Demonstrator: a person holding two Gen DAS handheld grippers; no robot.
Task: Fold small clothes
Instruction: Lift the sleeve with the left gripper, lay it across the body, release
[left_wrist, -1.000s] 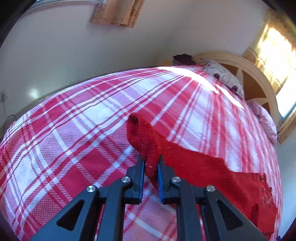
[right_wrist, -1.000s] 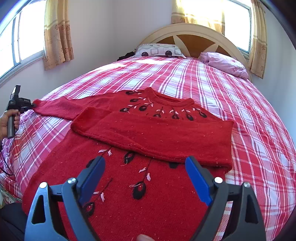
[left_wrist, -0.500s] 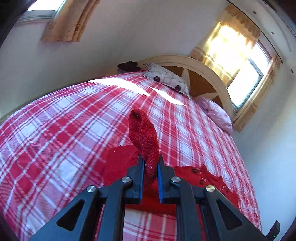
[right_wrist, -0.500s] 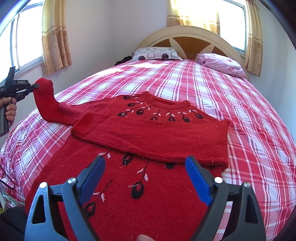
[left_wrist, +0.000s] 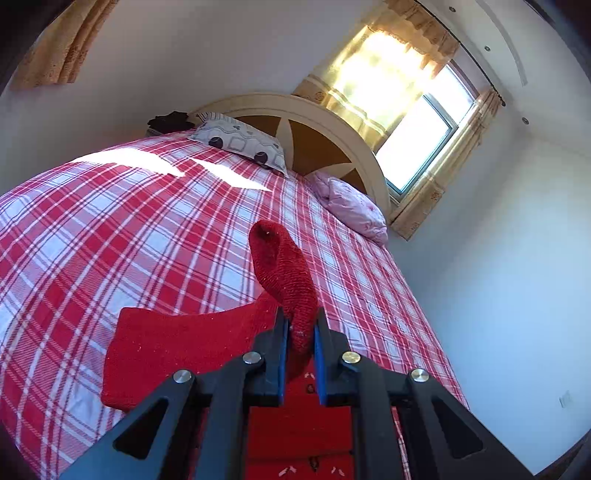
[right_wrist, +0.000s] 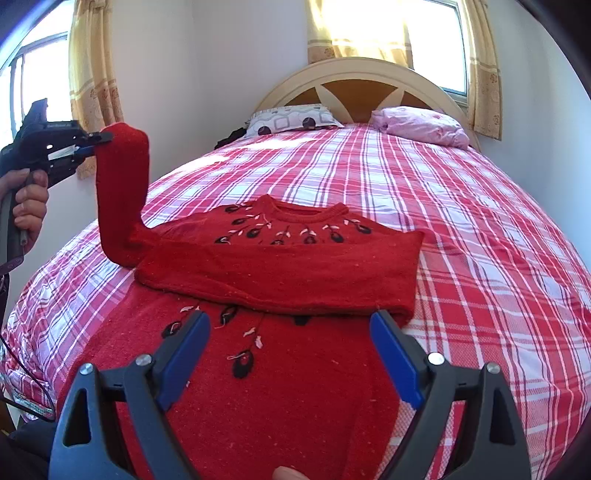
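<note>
Your left gripper (left_wrist: 298, 334) is clamped on the cuff of the sweater's sleeve (left_wrist: 284, 273), jaws nearly together with the knit pinched between them. The right wrist view shows that sleeve (right_wrist: 120, 192) raised in an arch off the bed, rising from the shoulder to the left gripper (right_wrist: 94, 142) held in your left hand (right_wrist: 31, 206).

The sweater (right_wrist: 266, 354) lies front up on the bed (right_wrist: 480, 258), neckline toward the headboard (right_wrist: 365, 79). Its other sleeve (right_wrist: 280, 273) is folded flat across the chest, the fold ending at the sweater's side edge away from the lifted sleeve. Your right gripper (right_wrist: 291, 350) hangs wide apart above the lower body of the sweater, holding nothing.

Between the neckline and the headboard there is a broad stretch of bare plaid cover, with more bare cover beside the folded edge. On the lifted-sleeve side, the sweater's lower body reaches close to the bed's edge.

Only the right wrist view shows the whole sweater, its flower pattern and your hand. The left wrist view shows the grip up close and the wall (left_wrist: 517, 277) along the far side of the bed. Both show the patterned pillow (right_wrist: 291, 118) and the pink pillow (right_wrist: 421, 125) against the headboard.
</note>
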